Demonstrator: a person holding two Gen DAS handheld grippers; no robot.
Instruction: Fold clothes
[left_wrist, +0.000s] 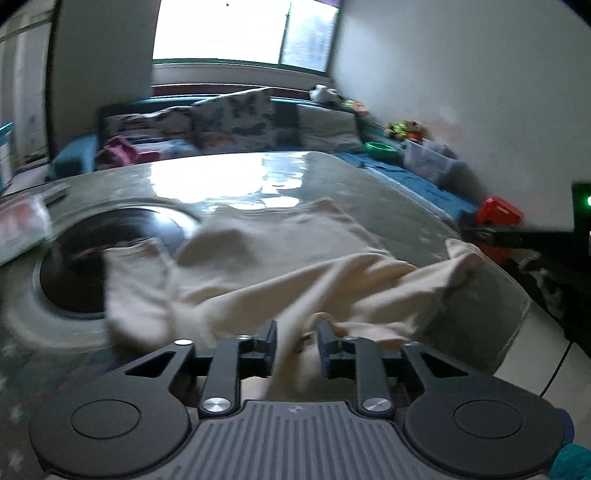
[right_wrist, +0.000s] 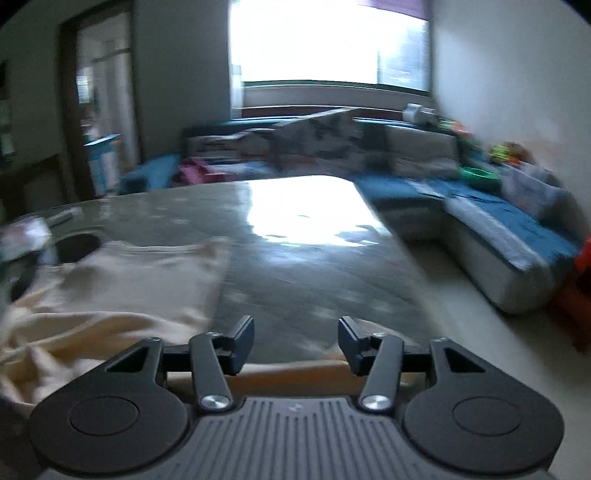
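Left gripper (left_wrist: 297, 334) jaws slightly parted, cream garment (left_wrist: 280, 254) fold between them, pads not pressing; right gripper (right_wrist: 296, 338) open, empty. One garment on one table (right_wrist: 295, 266).

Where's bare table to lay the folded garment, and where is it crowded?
Free: the table right of the cream garment, up to its far edge. Crowded: the left side, where the garment overlaps a dark round inset beside a box.

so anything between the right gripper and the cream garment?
Nothing visible. The right gripper is open over bare table, and the cream garment lies just to its left with no object between. The left gripper has cloth between its fingers.
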